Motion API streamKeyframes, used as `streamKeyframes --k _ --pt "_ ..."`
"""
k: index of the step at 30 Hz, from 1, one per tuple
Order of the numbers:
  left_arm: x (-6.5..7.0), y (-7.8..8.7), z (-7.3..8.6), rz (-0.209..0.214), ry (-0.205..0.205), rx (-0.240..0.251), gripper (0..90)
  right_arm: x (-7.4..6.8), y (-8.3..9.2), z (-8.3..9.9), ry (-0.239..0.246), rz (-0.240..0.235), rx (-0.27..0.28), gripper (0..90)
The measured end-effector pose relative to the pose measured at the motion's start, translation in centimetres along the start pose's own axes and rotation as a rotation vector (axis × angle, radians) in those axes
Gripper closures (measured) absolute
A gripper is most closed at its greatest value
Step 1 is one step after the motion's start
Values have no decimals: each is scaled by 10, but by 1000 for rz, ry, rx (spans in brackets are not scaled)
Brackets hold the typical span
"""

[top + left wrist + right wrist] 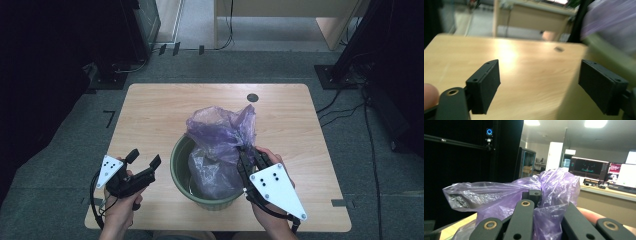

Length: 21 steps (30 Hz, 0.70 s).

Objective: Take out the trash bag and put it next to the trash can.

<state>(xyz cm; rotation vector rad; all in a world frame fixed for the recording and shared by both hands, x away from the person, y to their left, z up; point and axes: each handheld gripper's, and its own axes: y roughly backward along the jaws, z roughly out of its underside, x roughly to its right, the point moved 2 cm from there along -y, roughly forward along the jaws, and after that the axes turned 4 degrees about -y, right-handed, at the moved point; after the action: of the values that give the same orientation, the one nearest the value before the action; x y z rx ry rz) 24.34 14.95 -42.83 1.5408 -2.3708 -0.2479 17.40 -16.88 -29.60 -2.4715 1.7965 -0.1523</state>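
Observation:
A dark green round bin (179, 165) stands on the wooden table (150, 115), near its front edge. A crumpled purple plastic bag (220, 130) sits in the bin and rises above its rim. My right gripper (246, 150) is shut on the bag's right side, above the rim. In the right gripper view its jaws (535, 195) pinch the purple bag (554, 182), which bulges around them. My left gripper (145, 158) stands open to the left of the bin, holding nothing. The left gripper view has its jaws (539, 82) wide apart over bare table (519, 67), with the bin (609, 55) and bag (609, 17) at the right.
A dark round hole (252, 97) marks the table's far side. On the carpet beyond are black stand bases (335, 75), cables (345, 107) and a light wooden desk (280, 10). Bare tabletop lies left of and behind the bin.

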Motion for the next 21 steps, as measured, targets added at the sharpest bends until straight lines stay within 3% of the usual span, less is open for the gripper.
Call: streamKeyframes --k 3,5,9,14,16,18,21 --pt "-12 -9 14 -45 -3 -62 107 3 1 -6 4 9 20 896" --pt "-20 -16 26 -97 -14 -101 99 5 2 -11 5 18 36 895" --pt "-30 -26 44 -150 -17 -188 91 11 3 -21 6 42 73 896" --pt "-35 -38 63 -225 -75 -278 79 21 9 -33 3 70 124 896" --pt "-37 -41 69 -229 -87 -310 69 25 11 -39 10 82 139 896" --pt "-37 -45 74 -238 -99 -340 0 29 13 -42 11 93 147 896" --pt "-35 -48 80 -263 -137 -369 0 38 16 -45 14 115 155 896"
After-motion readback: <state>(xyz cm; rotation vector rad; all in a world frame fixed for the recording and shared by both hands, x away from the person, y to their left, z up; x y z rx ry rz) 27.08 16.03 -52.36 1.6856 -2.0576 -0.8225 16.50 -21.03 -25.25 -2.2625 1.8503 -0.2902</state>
